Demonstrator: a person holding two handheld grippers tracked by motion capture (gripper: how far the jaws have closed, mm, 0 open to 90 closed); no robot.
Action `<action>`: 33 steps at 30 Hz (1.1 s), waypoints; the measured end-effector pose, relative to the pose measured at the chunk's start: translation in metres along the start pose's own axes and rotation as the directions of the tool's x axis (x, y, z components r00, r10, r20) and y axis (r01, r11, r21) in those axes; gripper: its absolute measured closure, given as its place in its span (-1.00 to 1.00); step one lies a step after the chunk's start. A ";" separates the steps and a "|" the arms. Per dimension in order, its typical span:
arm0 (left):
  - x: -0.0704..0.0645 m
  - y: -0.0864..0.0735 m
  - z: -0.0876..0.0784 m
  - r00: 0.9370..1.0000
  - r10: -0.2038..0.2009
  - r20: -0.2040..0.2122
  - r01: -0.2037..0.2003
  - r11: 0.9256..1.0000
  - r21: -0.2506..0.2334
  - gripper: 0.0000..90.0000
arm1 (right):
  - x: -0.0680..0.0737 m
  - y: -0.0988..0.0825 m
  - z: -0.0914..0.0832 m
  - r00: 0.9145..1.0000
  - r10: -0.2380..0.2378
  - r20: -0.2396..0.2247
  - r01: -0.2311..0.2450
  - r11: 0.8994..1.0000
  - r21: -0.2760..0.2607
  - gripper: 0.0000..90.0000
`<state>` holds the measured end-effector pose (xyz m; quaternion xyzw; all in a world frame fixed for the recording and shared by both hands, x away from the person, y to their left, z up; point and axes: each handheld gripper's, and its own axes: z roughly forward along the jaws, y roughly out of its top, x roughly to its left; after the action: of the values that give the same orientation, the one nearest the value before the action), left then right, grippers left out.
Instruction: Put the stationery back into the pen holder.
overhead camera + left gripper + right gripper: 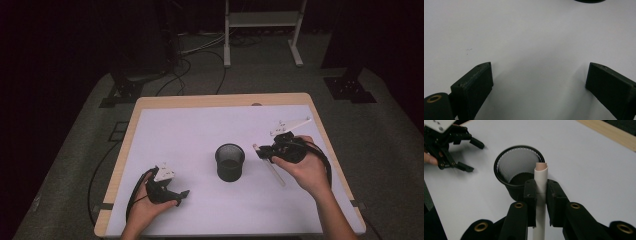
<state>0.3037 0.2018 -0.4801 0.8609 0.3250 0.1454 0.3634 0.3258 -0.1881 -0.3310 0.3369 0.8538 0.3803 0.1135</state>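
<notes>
the right tool (540, 192) clamps a white tube (541, 180) just beside the black mesh cup (230, 161) (mid-tabletop (200, 130)); the left tool (183, 196) rests wide, holding nothing, well apart.

You'll find no readable text, label, brand, number or sign anywhere on the table or the things on it.

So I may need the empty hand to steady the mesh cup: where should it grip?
Take the mesh cup by its round side wall, coming level from the left gripper side. It stands upright with an open top, and the white tube approaches from the other side.
</notes>
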 end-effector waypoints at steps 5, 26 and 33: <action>0.000 0.000 0.000 1.000 -0.003 0.000 0.003 1.000 -0.003 -0.86 | 0.001 0.020 -0.006 1.000 -0.013 -0.010 0.012 0.999 -0.044 0.73; 0.000 0.000 0.000 1.000 0.003 -0.001 -0.003 1.000 0.000 -0.86 | 0.013 0.081 0.019 0.995 -0.078 -0.056 0.070 0.989 -0.129 0.73; 0.000 0.000 0.000 1.000 -0.001 0.001 0.001 1.000 -0.001 -0.86 | 0.013 0.092 0.037 0.994 -0.084 -0.073 0.072 0.985 -0.154 0.73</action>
<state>0.3037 0.2017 -0.4802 0.8606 0.3252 0.1451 0.3642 0.3774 -0.1141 -0.2885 0.2782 0.8391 0.4520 0.1196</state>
